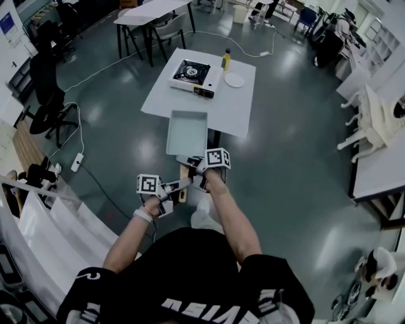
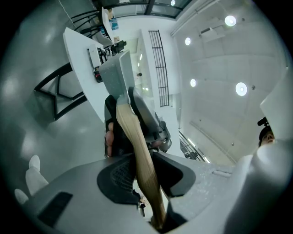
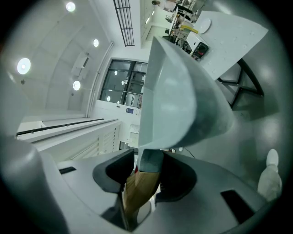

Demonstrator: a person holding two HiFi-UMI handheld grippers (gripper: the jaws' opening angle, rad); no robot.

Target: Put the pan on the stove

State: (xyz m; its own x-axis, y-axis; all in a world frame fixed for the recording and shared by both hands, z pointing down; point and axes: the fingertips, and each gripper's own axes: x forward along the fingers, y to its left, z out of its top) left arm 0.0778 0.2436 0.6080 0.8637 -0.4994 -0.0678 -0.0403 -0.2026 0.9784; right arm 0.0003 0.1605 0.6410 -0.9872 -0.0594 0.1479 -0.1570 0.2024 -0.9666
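A pale grey square pan [image 1: 187,131] with a wooden handle [image 1: 183,188] hangs in the air in front of the white table [image 1: 237,111]. In the head view, my left gripper [image 1: 172,188] is shut on the handle's near end. My right gripper [image 1: 193,166] grips the handle close to the pan. The left gripper view has the handle [image 2: 143,170] pinched between its jaws, with the pan [image 2: 118,75] beyond. In the right gripper view, the handle [image 3: 138,187] is clamped just under the pan [image 3: 176,98]. The portable stove [image 1: 190,73] sits at the table's far left.
A yellow bottle [image 1: 226,59] and a white plate [image 1: 234,80] stand to the right of the stove. A black office chair [image 1: 49,95] and a power strip [image 1: 77,162] with its cable are on the floor at left. More tables [image 1: 152,12] stand farther back.
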